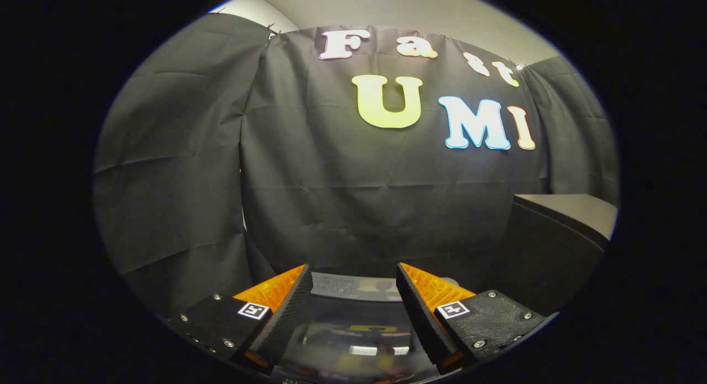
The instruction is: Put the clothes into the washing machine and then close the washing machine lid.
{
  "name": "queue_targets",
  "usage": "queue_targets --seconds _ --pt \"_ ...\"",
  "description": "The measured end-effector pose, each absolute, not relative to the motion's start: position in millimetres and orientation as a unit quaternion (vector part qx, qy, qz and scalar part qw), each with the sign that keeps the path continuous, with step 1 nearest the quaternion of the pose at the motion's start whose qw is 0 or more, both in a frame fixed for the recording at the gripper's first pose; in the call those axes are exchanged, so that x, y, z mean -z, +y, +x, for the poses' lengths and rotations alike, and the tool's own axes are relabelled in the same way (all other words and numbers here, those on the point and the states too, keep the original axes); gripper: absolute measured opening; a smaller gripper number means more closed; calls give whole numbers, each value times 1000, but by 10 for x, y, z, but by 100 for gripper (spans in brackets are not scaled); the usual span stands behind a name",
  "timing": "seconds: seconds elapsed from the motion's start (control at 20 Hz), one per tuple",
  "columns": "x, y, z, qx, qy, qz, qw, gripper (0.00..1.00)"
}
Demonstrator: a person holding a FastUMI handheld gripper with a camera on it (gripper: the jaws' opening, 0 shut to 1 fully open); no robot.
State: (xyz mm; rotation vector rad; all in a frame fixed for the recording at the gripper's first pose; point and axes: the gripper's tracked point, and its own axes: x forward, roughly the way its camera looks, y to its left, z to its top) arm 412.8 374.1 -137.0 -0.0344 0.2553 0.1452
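The gripper (353,295) points forward and a little upward, toward the black cloth wall (342,196) of the booth. Its two fingers (287,317) stand apart, with a wide gap between them, and nothing is held in this gap. Below the fingers and between them lies a dark, glossy, curved surface that reflects the lights of the room; this looks like the transparent lid of the washing machine (353,329), seen from close above. The lid seems to lie flat under the gripper, but I cannot tell for sure if it is fully closed, because only a small part of it is visible. I also cannot tell whether the fingers touch the lid or only hang just over it. Through the glossy surface some blurred light and yellow shapes appear; they may be reflections, and I cannot say whether clothes are inside. To the right, beyond the right finger, a dark box-like object (558,235) with a flat top stands against the cloth wall. Above the cloth a pale ceiling (409,8) is seen.
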Motion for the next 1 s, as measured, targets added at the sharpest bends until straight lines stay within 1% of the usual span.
queue_targets --seconds 0.25,0.5,0.75,1.0 --pt "1609 3723 3961 -77 155 -10 985 95" --pt "1534 3757 3797 -93 147 -17 985 95" --pt "1081 3682 3501 -104 126 -9 986 95" --pt "535 3248 3191 -94 98 1 991 95"
